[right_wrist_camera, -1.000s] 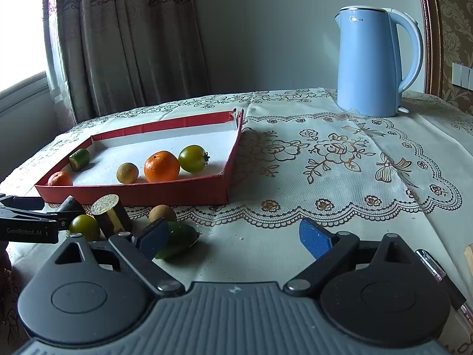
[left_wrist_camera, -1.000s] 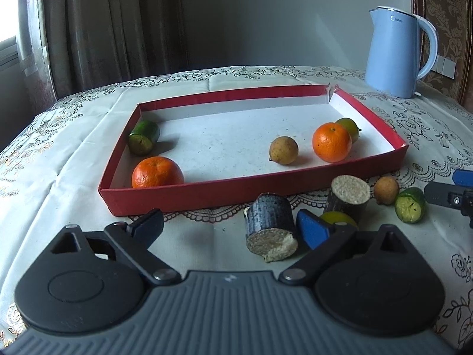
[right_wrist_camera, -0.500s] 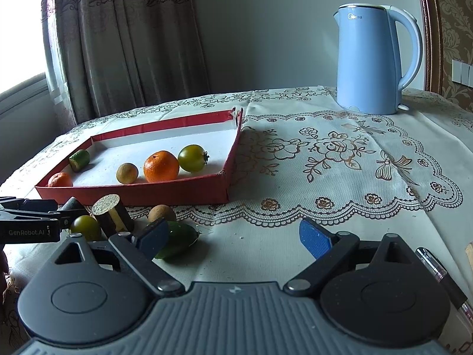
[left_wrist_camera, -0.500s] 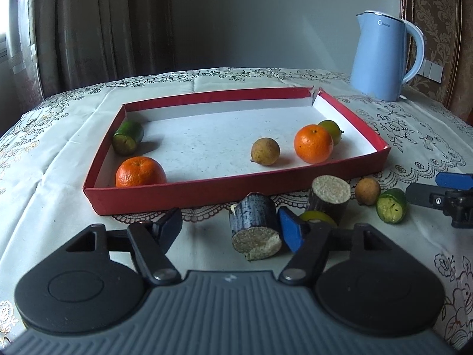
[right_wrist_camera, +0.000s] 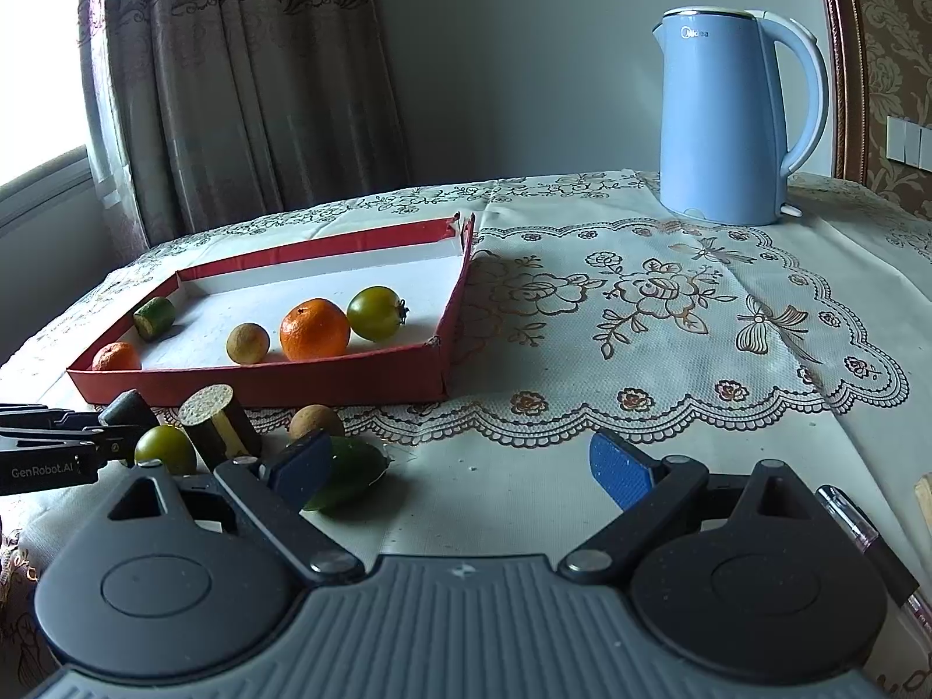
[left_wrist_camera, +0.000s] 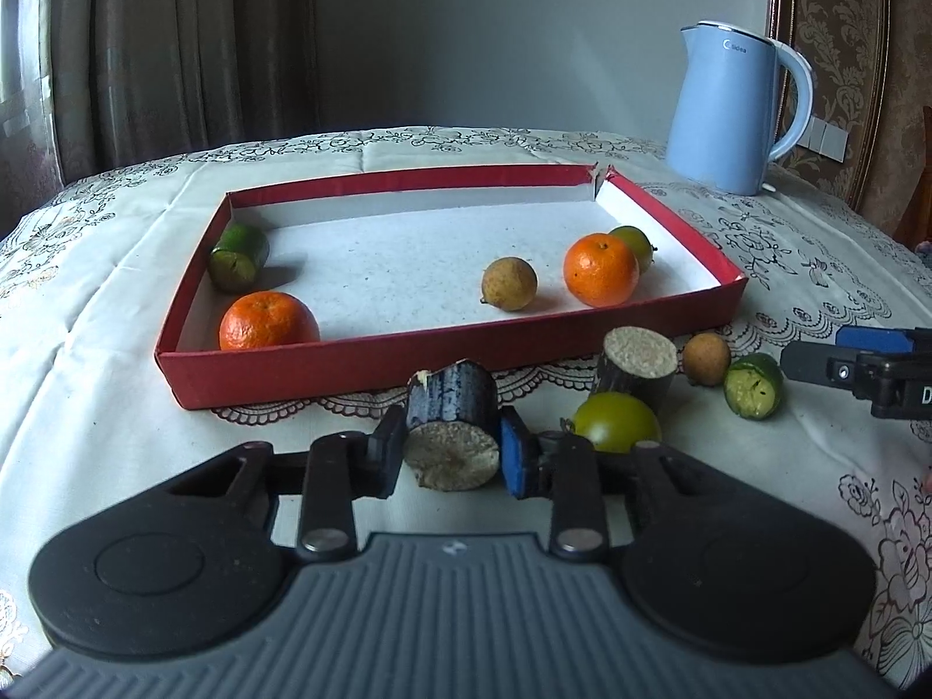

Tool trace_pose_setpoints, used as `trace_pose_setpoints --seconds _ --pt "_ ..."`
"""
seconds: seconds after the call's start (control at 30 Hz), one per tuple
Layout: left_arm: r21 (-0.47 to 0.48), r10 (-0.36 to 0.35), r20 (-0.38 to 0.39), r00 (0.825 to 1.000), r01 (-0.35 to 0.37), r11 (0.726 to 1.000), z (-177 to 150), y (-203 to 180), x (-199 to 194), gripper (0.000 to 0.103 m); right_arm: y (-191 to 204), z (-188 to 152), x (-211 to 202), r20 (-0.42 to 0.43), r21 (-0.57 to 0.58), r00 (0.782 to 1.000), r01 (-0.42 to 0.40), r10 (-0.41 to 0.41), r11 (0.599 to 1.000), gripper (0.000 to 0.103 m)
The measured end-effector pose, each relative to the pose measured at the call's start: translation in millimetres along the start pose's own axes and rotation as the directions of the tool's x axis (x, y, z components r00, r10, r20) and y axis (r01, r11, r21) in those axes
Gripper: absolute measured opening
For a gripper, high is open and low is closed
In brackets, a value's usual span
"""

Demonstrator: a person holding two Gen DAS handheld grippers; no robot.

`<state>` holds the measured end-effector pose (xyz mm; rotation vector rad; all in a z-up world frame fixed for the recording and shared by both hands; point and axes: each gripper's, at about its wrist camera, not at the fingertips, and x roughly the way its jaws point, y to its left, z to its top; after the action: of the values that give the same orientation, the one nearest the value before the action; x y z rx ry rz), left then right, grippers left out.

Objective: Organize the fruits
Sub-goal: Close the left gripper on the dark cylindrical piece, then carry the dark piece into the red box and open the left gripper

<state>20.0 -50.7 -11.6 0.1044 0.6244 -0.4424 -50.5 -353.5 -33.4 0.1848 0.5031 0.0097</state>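
Observation:
My left gripper [left_wrist_camera: 453, 457] is closing, and its pads press both sides of a dark sugarcane piece [left_wrist_camera: 451, 413] lying on the cloth in front of the red tray [left_wrist_camera: 454, 361]. The tray holds two oranges [left_wrist_camera: 268, 320], a longan [left_wrist_camera: 509, 291], a green tomato [left_wrist_camera: 635, 239] and a cucumber piece [left_wrist_camera: 236, 256]. To the right on the cloth lie a second sugarcane piece [left_wrist_camera: 638, 361], a green tomato [left_wrist_camera: 617, 422], a longan [left_wrist_camera: 706, 358] and a cucumber piece [left_wrist_camera: 751, 387]. My right gripper [right_wrist_camera: 460, 466] stands open and holds nothing; that cucumber piece [right_wrist_camera: 349, 472] lies beside its left finger.
A blue kettle [right_wrist_camera: 734, 116] stands at the back right of the table. A pen [right_wrist_camera: 862, 536] lies near the right edge by my right gripper. The lace cloth [right_wrist_camera: 641, 349] right of the tray carries nothing else.
The left gripper's jaws have come together from wide open onto the dark sugarcane piece. The right gripper has stayed still and open.

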Motion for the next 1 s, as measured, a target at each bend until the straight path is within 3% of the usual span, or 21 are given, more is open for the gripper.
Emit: trace_pose_setpoints --seconds 0.23,0.53,0.77,1.0 --pt "-0.021 0.038 0.034 0.999 -0.037 0.999 1 3 -12 0.03 1 0 0 0.0 0.0 1.0 -0.001 0.001 1.0 0.096" --pt "0.01 0.126 0.081 0.989 -0.128 0.992 26 -9 -17 0.03 1 0 1 -0.004 -0.001 1.0 0.003 -0.003 1.0 0.096" --pt "-0.005 0.226 0.104 0.969 -0.227 0.974 52 -7 -2 0.03 1 0 1 -0.009 -0.001 1.0 0.005 -0.005 1.0 0.096" --pt "-0.042 0.284 0.111 0.952 -0.281 0.959 81 8 21 0.03 -1 0 2 -0.013 0.007 1.0 0.0 0.0 1.0 0.096"
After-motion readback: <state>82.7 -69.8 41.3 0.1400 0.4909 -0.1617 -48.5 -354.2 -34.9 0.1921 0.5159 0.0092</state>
